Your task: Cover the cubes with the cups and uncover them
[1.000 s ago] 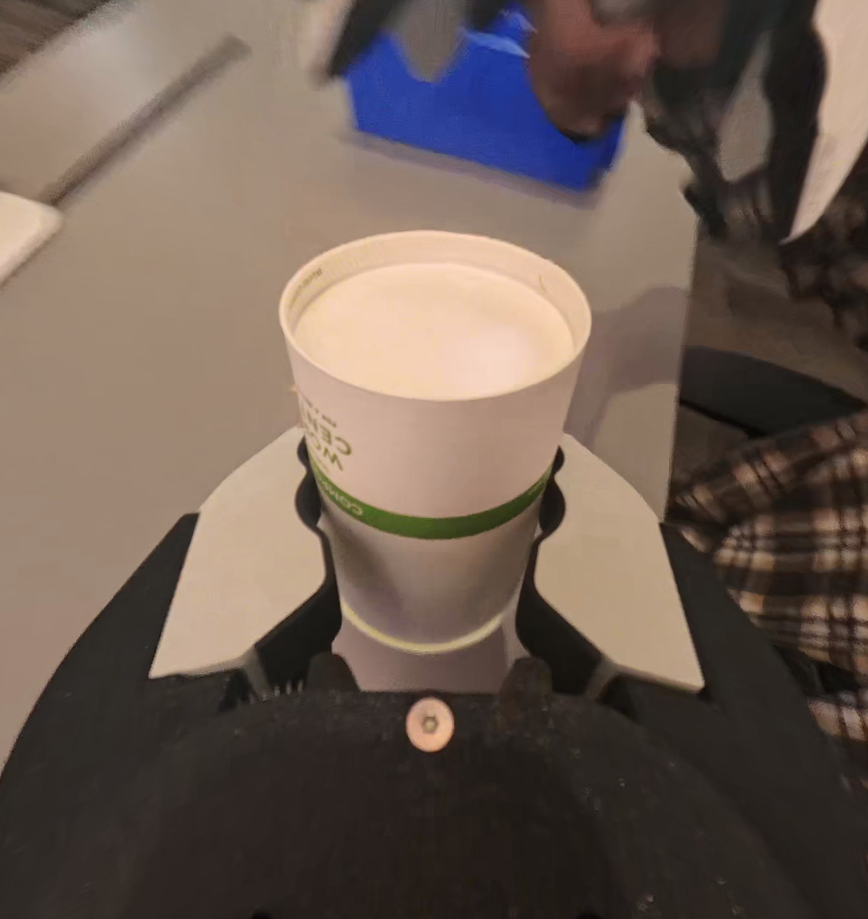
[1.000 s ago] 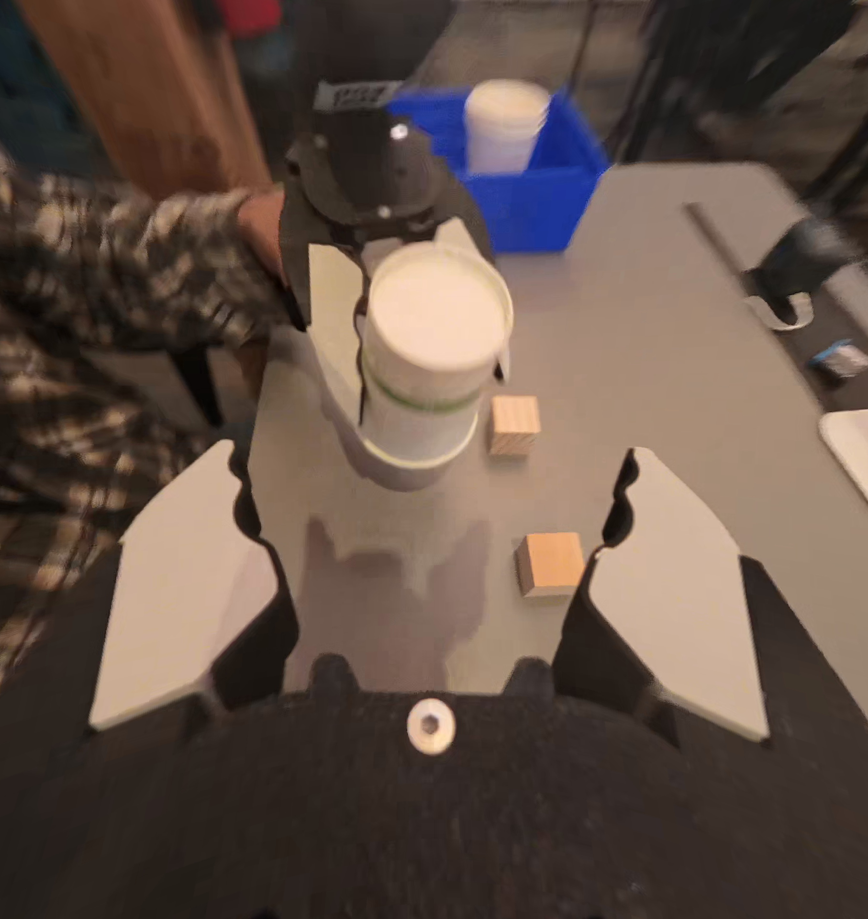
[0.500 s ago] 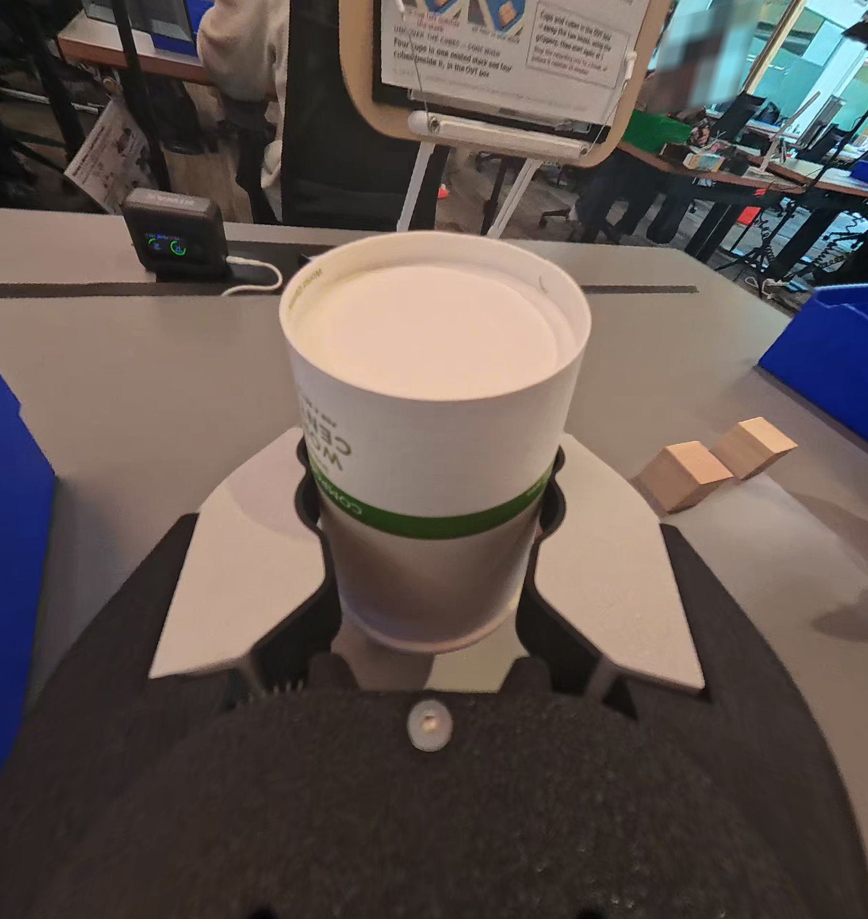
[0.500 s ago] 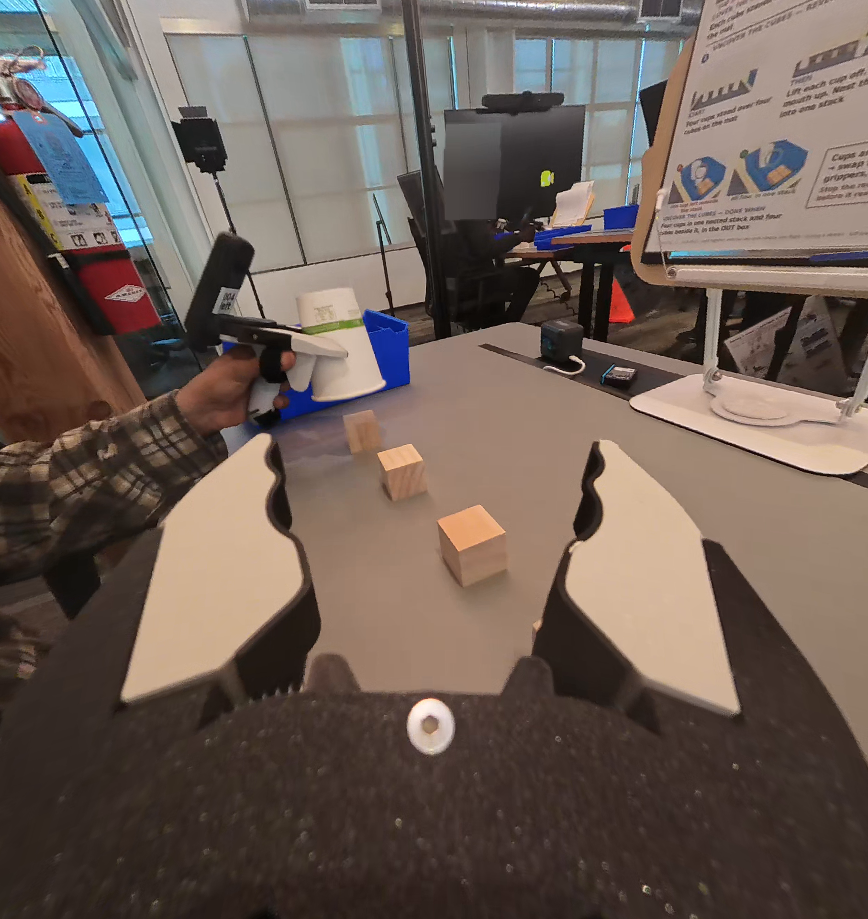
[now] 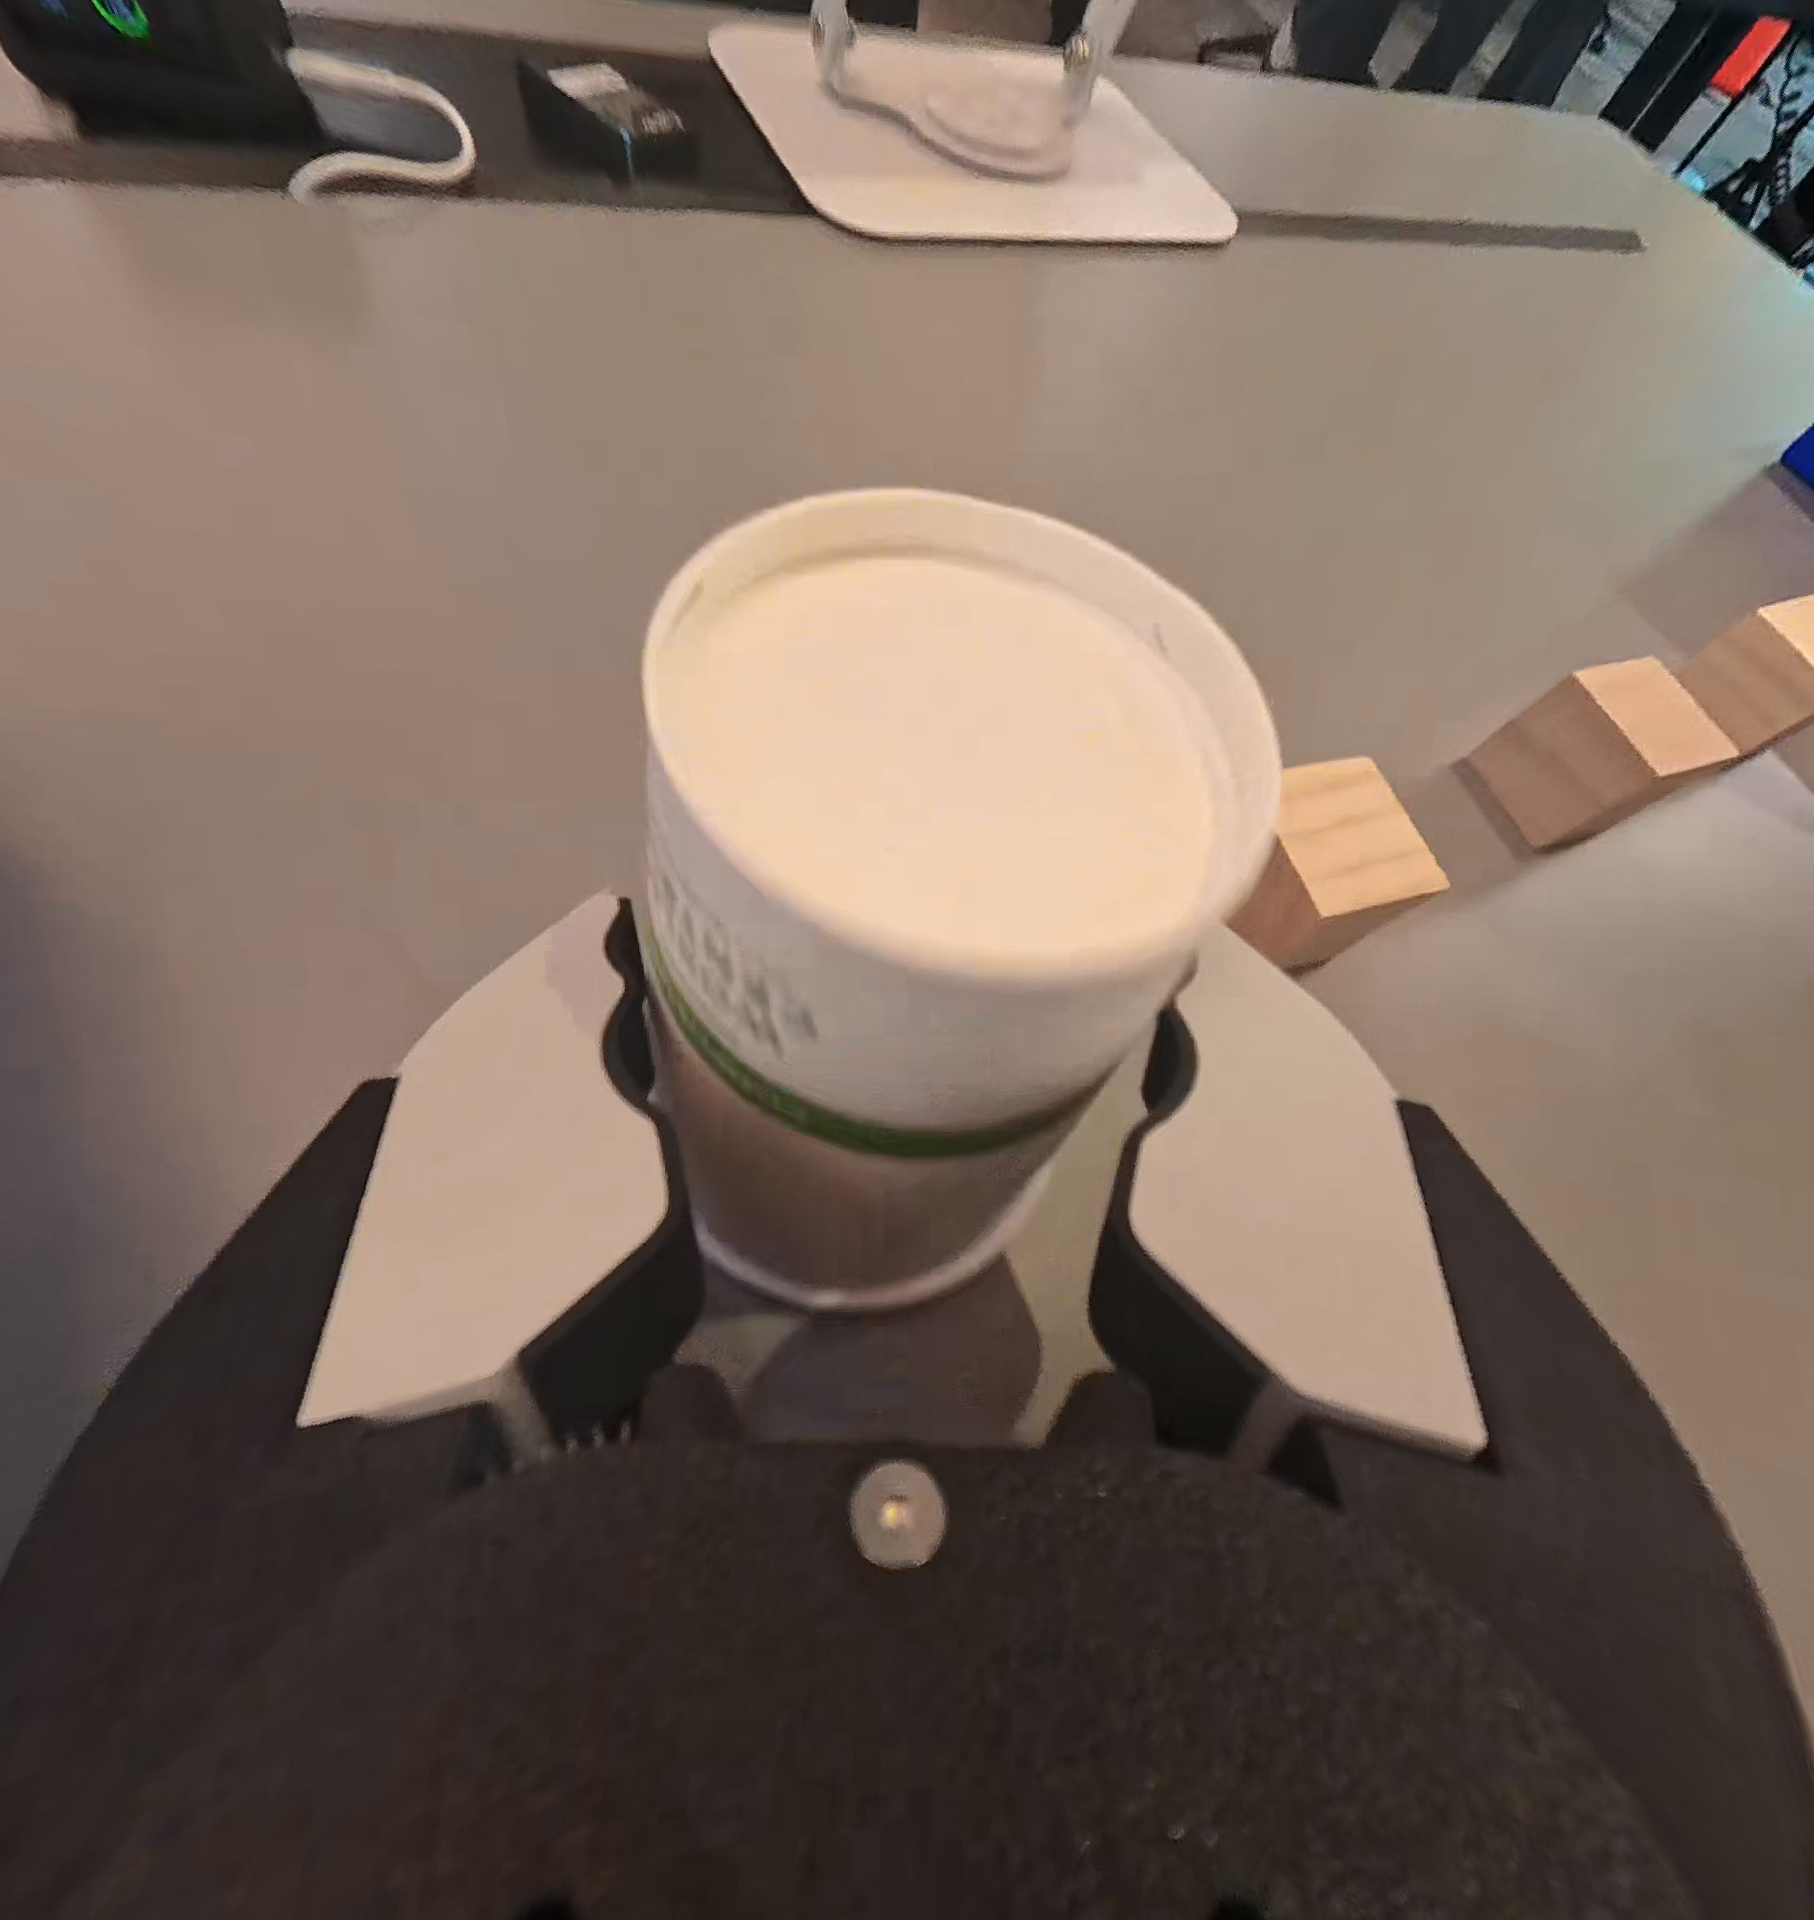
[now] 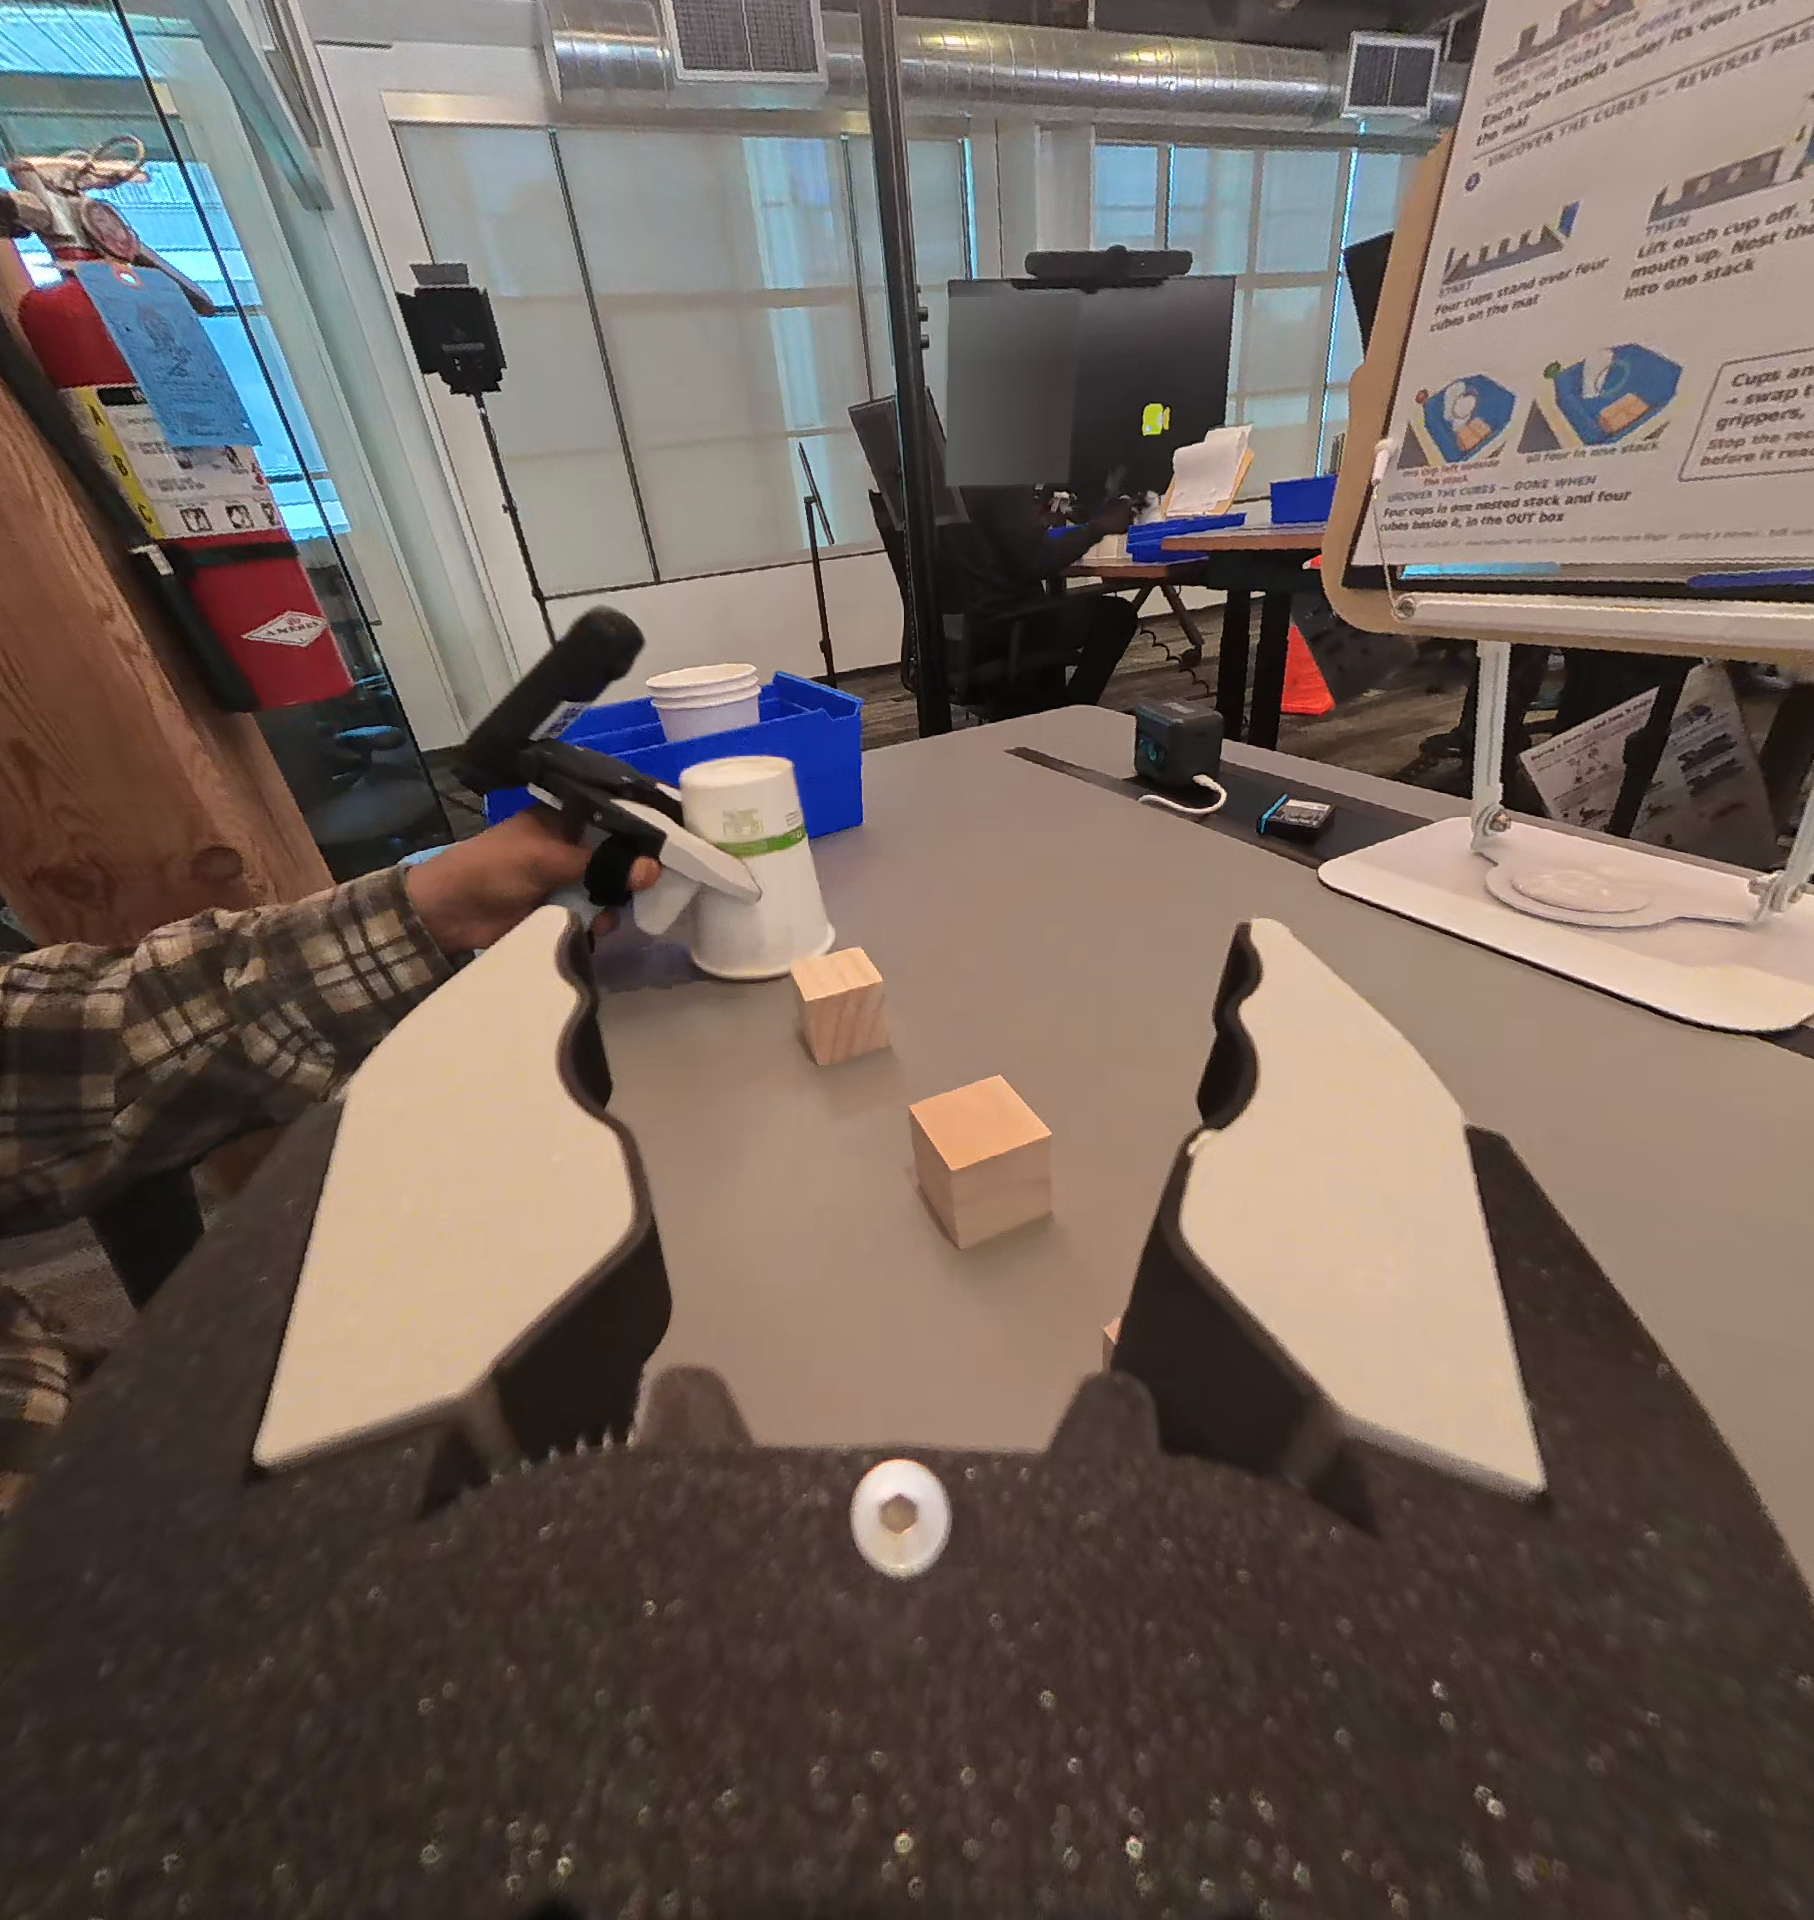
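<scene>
The left gripper pinches an upturned white paper cup with a green band, its rim low over the grey surface just beside the nearest light wooden cube. The right gripper hangs spread and empty above another wooden cube.

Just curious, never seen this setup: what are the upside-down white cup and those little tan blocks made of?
The upside-down white cup with a green band looks like matte paper, given its seamed rim. The little tan blocks look like unfinished pale wood, with faint grain lines.
</scene>
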